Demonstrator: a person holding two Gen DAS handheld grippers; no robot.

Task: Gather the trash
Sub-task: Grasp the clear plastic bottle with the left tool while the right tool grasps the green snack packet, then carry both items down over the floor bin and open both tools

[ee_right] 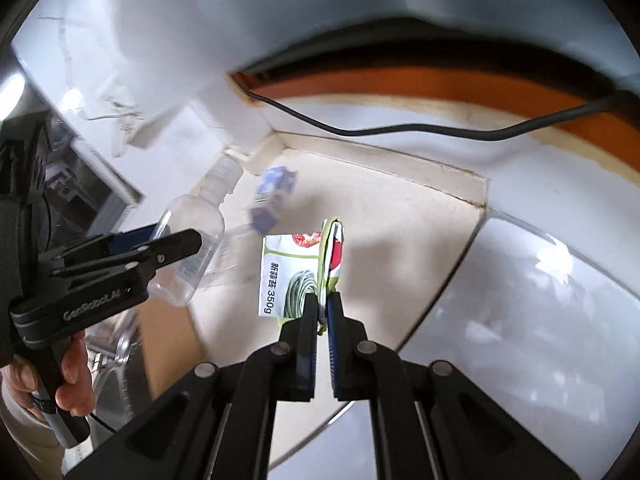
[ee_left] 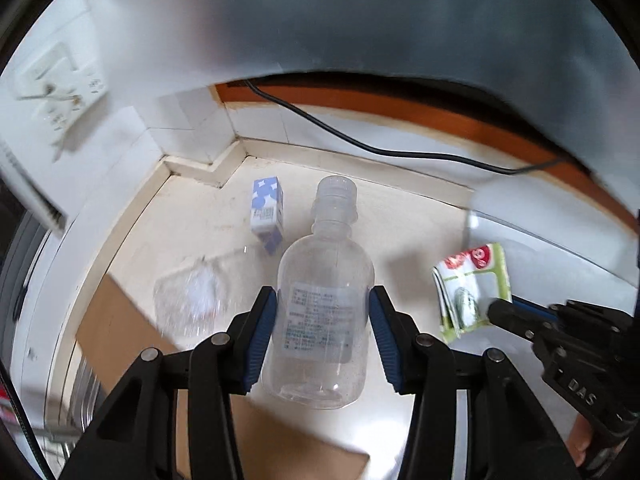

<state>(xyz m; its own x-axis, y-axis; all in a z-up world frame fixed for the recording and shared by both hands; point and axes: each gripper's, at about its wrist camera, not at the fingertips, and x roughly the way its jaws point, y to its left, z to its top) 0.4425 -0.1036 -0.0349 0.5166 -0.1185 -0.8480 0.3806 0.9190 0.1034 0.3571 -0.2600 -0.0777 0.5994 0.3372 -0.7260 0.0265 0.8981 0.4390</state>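
L gripper [ee_left: 323,304] clamps clear plastic bottle [ee_left: 320,300] w/ white label, off the floor. R gripper [ee_right: 322,304] pinches green-white food wrapper [ee_right: 296,276]. Blue-white carton [ee_left: 267,210] lies beyond, prob. empty.

Floor [ee_left: 400,232]: pale cream, smooth, with faint scuffing; bounded at the far side by a low cream skirting that steps around a white tiled corner.

Resting on it:
- Small carton [ee_left: 267,210], white and blue with round dots, lying near the corner, one end toward the wall.
- Crumpled clear plastic wrapper [ee_left: 192,300], blurred, lying nearer than the carton and to its left.
- Flat brown cardboard sheet [ee_left: 120,320], at the near left, its corner beside the wrapper; whether they overlap cannot be told.
- Black cable [ee_left: 360,142], trailing along the far side, in front of an orange-brown strip.
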